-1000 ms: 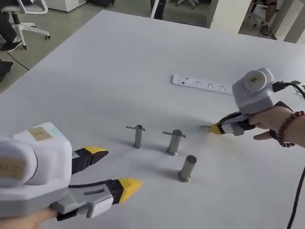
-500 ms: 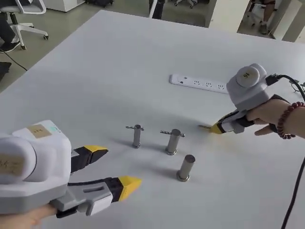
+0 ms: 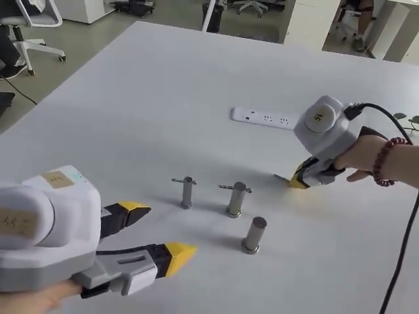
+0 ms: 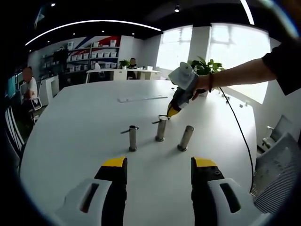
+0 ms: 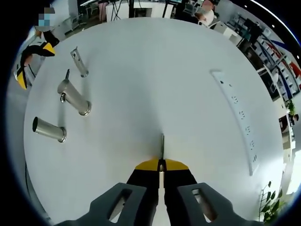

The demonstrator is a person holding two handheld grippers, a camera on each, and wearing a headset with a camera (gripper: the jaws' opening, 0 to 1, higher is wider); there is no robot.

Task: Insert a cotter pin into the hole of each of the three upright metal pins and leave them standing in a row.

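Note:
Three upright metal pins stand on the white table (image 3: 131, 98). The left pin (image 3: 187, 192) and the middle pin (image 3: 236, 199) each carry a cotter pin through the top. The nearer right pin (image 3: 254, 235) has none. My right gripper (image 3: 296, 180) is shut on a cotter pin (image 5: 162, 142), whose thin shaft sticks out past the yellow tips and rests low near the table, to the right of the pins. My left gripper (image 3: 157, 232) stands open at the lower left, nothing between its yellow-tipped jaws, short of the pins (image 4: 160, 129).
A white power strip (image 3: 263, 118) lies beyond the pins, toward the table's far side. A black cable (image 3: 402, 242) trails from the right gripper down the right edge. Office chairs and desks stand past the table.
The right gripper with the cotter pin has shifted slightly left and rolled over, staying low by the table. The left gripper holds its place, open.

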